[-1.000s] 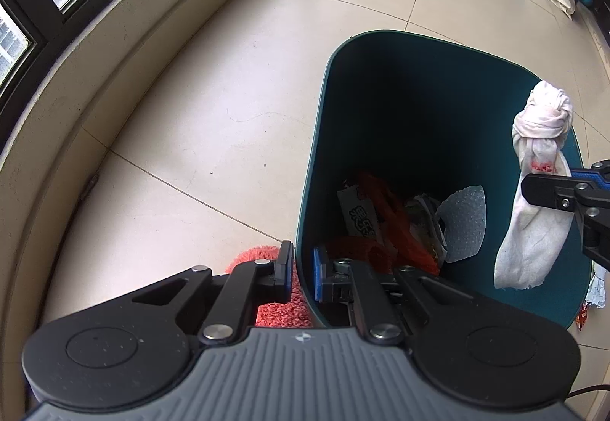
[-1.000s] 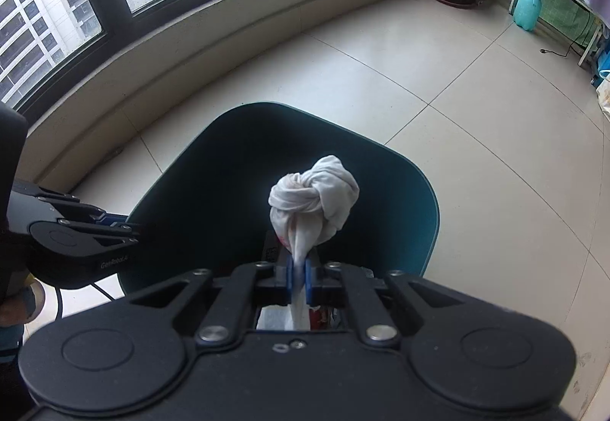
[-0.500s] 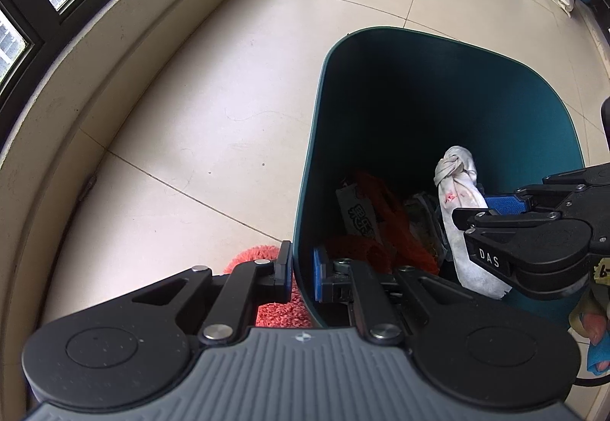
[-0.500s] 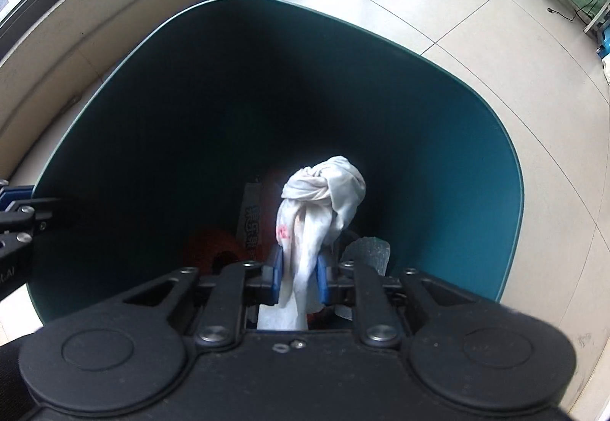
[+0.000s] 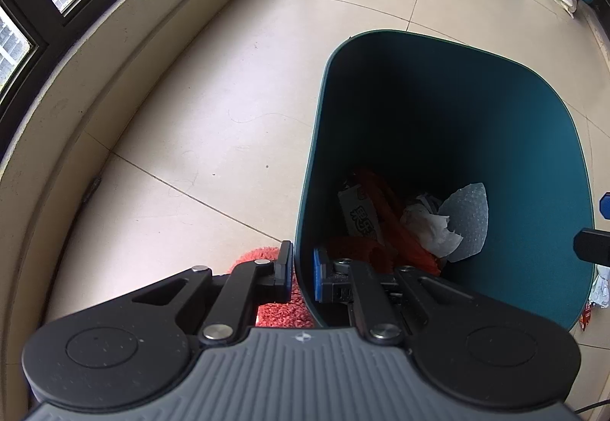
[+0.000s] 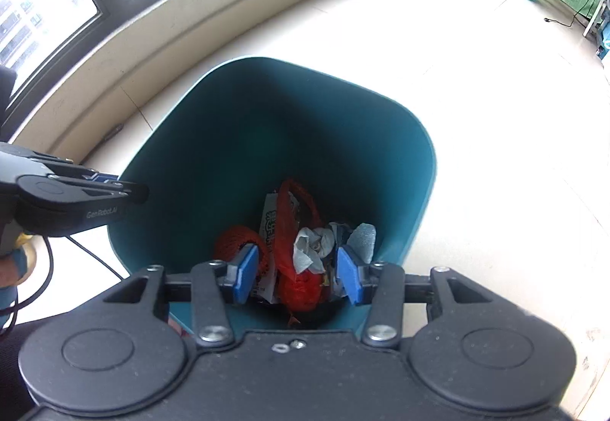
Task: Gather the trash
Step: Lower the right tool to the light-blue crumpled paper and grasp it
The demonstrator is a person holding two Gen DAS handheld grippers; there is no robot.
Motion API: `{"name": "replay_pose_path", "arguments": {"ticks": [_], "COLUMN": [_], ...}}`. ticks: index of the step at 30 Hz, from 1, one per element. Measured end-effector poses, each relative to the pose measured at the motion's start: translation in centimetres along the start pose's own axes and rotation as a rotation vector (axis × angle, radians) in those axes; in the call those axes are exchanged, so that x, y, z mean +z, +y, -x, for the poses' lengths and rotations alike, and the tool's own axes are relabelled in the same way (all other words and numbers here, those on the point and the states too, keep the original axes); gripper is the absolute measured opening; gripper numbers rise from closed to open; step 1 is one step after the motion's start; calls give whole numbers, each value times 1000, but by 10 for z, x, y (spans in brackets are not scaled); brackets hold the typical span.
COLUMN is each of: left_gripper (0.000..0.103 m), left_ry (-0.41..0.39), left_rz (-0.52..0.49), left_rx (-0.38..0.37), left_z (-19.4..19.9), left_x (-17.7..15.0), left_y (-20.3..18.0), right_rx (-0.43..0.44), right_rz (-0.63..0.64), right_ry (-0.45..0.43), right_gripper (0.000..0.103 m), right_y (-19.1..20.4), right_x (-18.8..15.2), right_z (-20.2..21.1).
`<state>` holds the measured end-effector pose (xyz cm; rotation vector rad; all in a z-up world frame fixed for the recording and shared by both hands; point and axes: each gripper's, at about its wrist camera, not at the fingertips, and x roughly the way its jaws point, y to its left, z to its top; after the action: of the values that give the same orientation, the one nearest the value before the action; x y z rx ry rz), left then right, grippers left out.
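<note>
Jaws of your right gripper [image 6: 296, 278] have just been opening and now stand spread with nothing between them, above the mouth of the dark teal plastic bin [image 6: 415, 169]. Below them, the knotted white cloth wad [image 6: 314, 247] lies loose on the bin's bottom, beside an orange mesh bag [image 6: 295, 230] and a printed white packet [image 5: 360, 217]. Your left gripper [image 5: 302, 274] is pressed together on the bin's near wall, one finger outside and one inside. Beyond lies the beige tiled floor [image 5: 228, 108].
</note>
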<state>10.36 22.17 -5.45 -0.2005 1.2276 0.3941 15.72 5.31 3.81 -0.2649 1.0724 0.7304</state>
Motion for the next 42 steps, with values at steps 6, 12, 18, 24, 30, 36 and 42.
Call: {"name": "replay_pose_path", "arguments": {"ticks": [6, 12, 18, 24, 30, 36, 42], "left_gripper": [10, 10, 10, 10, 10, 10, 10], "left_ry": [-8, -3, 3, 12, 17, 16, 26], "left_rz": [6, 9, 8, -3, 12, -25, -18], "left_rx": [10, 35, 63, 97, 127, 187, 196], "left_z": [2, 2, 0, -2, -5, -10, -11], "left_x": [1, 1, 2, 3, 5, 4, 6], "left_y": [-2, -5, -10, -16, -18, -27, -27], "right_rx": [-91, -212, -312, -331, -375, -362, -353], "right_rz": [-114, -313, -515, -666, -775, -870, -888], "right_ry": [-67, -45, -4, 1, 111, 203, 228], "right_gripper": [55, 61, 68, 85, 84, 70, 45], "right_y": [-76, -163, -244, -311, -352, -377, -382], "right_x": [-27, -83, -144, -197, -253, -290, -306], "right_z": [64, 79, 62, 33, -23, -77, -111]}}
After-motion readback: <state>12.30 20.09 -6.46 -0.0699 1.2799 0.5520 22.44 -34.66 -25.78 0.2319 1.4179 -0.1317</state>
